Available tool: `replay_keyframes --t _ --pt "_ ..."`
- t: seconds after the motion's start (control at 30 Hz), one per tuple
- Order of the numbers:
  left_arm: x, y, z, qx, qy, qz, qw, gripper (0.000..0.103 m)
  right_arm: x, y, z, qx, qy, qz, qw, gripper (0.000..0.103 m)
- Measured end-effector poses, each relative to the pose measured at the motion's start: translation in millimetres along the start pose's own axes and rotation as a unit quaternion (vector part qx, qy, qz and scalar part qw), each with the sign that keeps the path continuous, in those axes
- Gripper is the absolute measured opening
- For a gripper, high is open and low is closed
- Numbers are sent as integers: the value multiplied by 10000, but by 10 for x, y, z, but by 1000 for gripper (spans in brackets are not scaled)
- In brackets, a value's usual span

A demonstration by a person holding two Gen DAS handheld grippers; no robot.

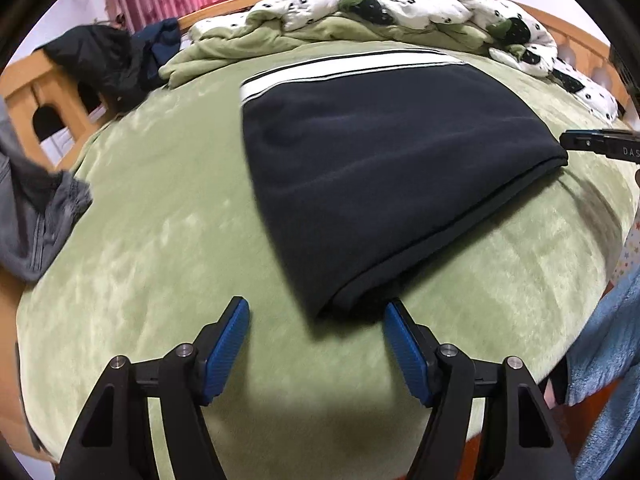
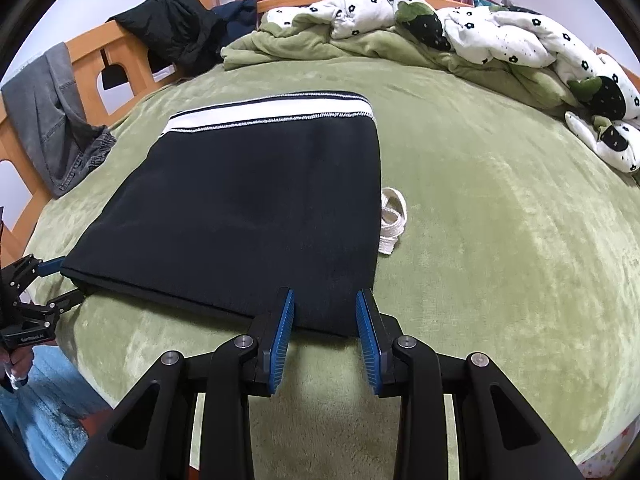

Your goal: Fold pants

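Note:
The dark navy pants (image 1: 384, 184) lie folded flat on the green blanket, their white striped waistband (image 2: 272, 114) at the far edge. My left gripper (image 1: 317, 306) is open, its blue pads on either side of the fold's near left corner without pressing it. My right gripper (image 2: 325, 294) stands open over the near right corner, the cloth's edge lying flat between its pads. In the right wrist view the left gripper (image 2: 71, 279) shows at the left edge, straddling that corner. One finger (image 1: 588, 142) of the right gripper shows at the right edge of the left wrist view.
A white cord (image 2: 390, 220) lies beside the pants' right edge. A flowered quilt (image 2: 500, 36) is bunched at the far side. Grey jeans (image 2: 48, 120) and a black jacket (image 2: 176, 28) hang over the wooden bed frame (image 2: 120, 64). The person's blue fleece (image 1: 608, 340) is close by.

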State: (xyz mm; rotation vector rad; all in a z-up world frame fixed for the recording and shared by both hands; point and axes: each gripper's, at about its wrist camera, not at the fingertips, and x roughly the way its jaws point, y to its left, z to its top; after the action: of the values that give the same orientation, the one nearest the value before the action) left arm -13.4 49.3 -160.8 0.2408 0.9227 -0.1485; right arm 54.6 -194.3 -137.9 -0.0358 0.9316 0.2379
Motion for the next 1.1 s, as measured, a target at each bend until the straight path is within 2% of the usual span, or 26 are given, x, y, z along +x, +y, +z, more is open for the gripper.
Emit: replay_keyframes --t 0.03,0.1,0.17,0.23,0.27,0.37,0.43,0.57,0.67,0.77,0.87,0.97,1.03,1.1 --pt "34 -30 29 71 -22 103 9999 59 10 11 3 -5 6 -22 10000 32" --pt "42 -96 56 143 -188 249 9994 38 46 8 6 -32 25 -80 10000 32" --pt "-78 -72 71 -114 -570 245 9980 22 76 -1 2 -53 64 -128 9999 32" --pt "-236 50 50 -567 -1048 79 9928 17 77 -4 1 -63 63 -136 9999 32" --pt "-226 124 24 -862 -1043 -37 9908 16 70 3 -3 -73 48 -139 9999 32" --pt "77 190 -88 -1201 -448 -247 9914 15 87 10 -16 -105 60 -138 9998 32" --pt "38 195 -142 -1274 -590 -296 9896 15 132 14 -20 -133 152 -137 9997 32" --pt "-75 338 -164 -1577 -425 -653 9844 20 86 31 -9 -274 74 -152 9995 32" --pt "-213 381 -267 -1351 -481 -439 9887 38 -19 51 16 -310 -141 -58 9994 32" --pt "-383 469 -346 -1319 -685 -335 9883 41 -83 78 54 -330 -358 1 9988 32" --pt "-449 581 -197 -1532 -868 -539 9829 41 -80 118 112 -409 -533 13 9977 32" --pt "-382 552 140 -1577 -973 -909 9785 41 -24 135 207 -287 -752 37 9968 32" --pt "-268 431 343 -1483 -943 -1038 9790 41 61 137 237 -189 -716 85 9972 32" --pt "-101 311 472 -1327 -834 -914 9834 41 172 150 222 -233 -545 -61 9982 32"
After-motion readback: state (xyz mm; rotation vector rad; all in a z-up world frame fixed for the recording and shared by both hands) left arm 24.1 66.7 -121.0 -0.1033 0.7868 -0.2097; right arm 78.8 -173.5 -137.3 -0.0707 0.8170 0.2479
